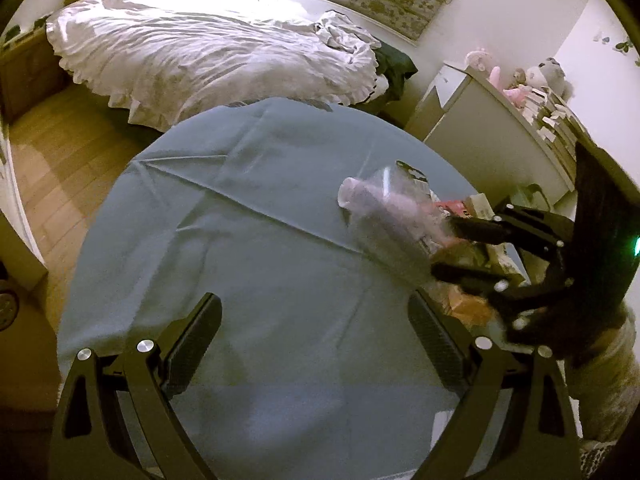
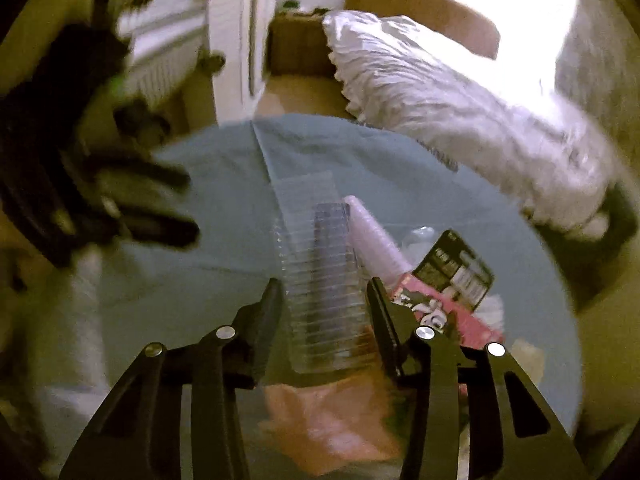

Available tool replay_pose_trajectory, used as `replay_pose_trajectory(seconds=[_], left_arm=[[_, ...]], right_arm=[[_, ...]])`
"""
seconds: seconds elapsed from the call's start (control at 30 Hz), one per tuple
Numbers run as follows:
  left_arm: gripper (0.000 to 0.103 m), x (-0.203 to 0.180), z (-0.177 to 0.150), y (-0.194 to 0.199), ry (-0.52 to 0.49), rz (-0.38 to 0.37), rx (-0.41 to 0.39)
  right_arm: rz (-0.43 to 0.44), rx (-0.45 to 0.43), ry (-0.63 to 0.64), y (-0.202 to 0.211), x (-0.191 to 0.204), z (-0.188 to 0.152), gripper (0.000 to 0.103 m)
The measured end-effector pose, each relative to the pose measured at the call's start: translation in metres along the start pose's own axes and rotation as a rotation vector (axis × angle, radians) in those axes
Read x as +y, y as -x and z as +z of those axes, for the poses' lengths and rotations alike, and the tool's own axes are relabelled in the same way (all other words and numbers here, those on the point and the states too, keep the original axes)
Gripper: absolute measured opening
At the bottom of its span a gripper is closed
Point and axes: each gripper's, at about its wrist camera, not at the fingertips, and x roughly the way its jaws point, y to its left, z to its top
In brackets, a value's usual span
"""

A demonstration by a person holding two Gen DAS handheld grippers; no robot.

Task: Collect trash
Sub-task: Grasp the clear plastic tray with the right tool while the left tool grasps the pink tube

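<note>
Clear plastic bottle point(image 2: 320, 280) betw. right claw point(image 2: 326, 300) jaws

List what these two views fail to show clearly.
- Clear plastic cup in the right gripper: motion blur hides any contents, both views.
- Orange wrapper: right wrist view, blurred, partly behind the fingers.
- Trash pile: left wrist view, covered by the right gripper.

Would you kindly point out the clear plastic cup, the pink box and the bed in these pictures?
Clear plastic cup point(image 2: 324, 296): right wrist view, its ribbed side.
Pink box point(image 2: 472, 320): right wrist view, its pink face.
Bed point(image 1: 200, 52): left wrist view, its white cover.
</note>
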Motion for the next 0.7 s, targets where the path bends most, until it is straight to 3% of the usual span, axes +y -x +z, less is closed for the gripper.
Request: replay_pose_trajectory(seconds=[0.17,0.3,0.4,0.57,0.7], left_arm=[[0.093,-0.006,0.002,-0.002,-0.037,-0.003,0.004],[0.093,-0.018,0.008,-0.006,-0.078,-0.006,0.011],[0.093,-0.028,0.012,-0.014,-0.090,-0.027,0.029],[0.093,-0.042,0.019,-0.031,-0.032,-0.111,0.065],[0.093,-0.055,0.023,-0.046,0.050,-0.147,0.048]], right_arm=[[0.214,-0.064,-0.299,0.030,-0.037,-0.006,0.043],[0.386,-0.167,-0.483,0.060,-0.064,-0.023,0.044],[0.446,-0.243,-0.565,0.080,-0.080,-0.034,0.044],[0.389,-0.326,-0.607,0.111,-0.095,-0.052,0.044],[0.357,-0.373,-0.650,0.130,-0.111,-0.077,0.044]])
